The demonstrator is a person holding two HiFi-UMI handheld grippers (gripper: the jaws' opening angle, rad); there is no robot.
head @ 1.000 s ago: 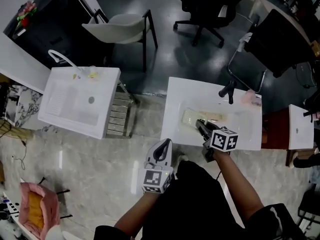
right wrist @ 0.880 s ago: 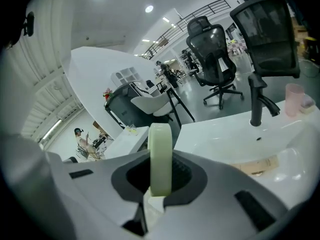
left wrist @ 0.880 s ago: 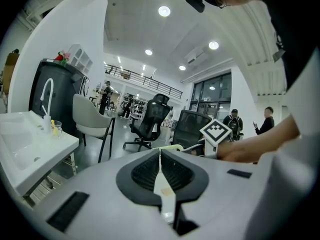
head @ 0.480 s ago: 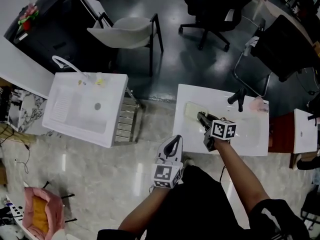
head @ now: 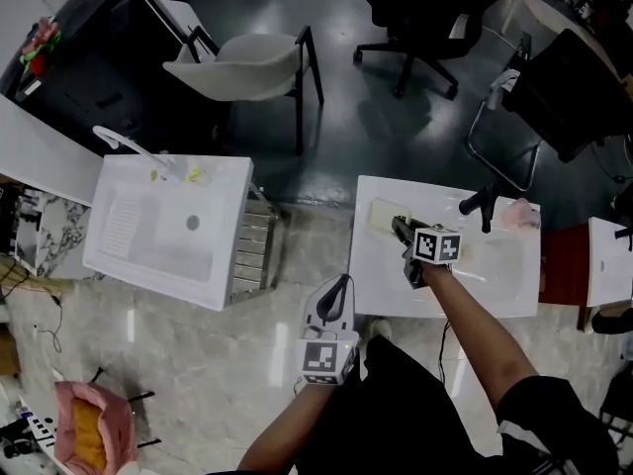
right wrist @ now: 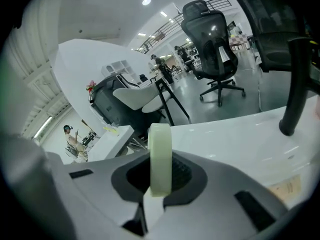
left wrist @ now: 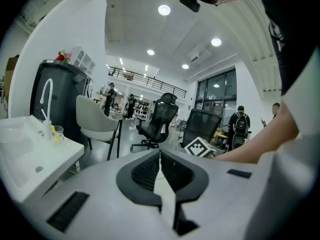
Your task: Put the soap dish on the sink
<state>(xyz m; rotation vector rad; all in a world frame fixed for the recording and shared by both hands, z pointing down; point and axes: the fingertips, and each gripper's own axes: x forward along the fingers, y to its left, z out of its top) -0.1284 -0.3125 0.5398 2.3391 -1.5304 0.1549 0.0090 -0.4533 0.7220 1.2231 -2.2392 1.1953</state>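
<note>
In the head view my right gripper (head: 400,229) is shut on the pale soap dish (head: 382,214), which hangs over the far left part of the right white sink (head: 495,285). Seen from the right gripper view, the dish (right wrist: 160,156) stands on edge between the pads, with the sink's white top (right wrist: 235,134) and its black faucet (right wrist: 295,79) beyond. My left gripper (head: 333,290) hangs over the floor between the two sinks, shut with nothing in it. Its jaws (left wrist: 160,159) meet in the left gripper view.
A second white sink (head: 129,255) with a chrome faucet (head: 127,142) stands to the left, a metal rack (head: 259,240) beside it. A pink object (head: 521,214) lies at the right sink's far corner. A grey chair (head: 237,67) and black office chairs (head: 425,8) stand behind.
My right gripper has carried the soap dish down and toward the far left part of the right sink. My left gripper has shifted a little over the floor, still shut.
</note>
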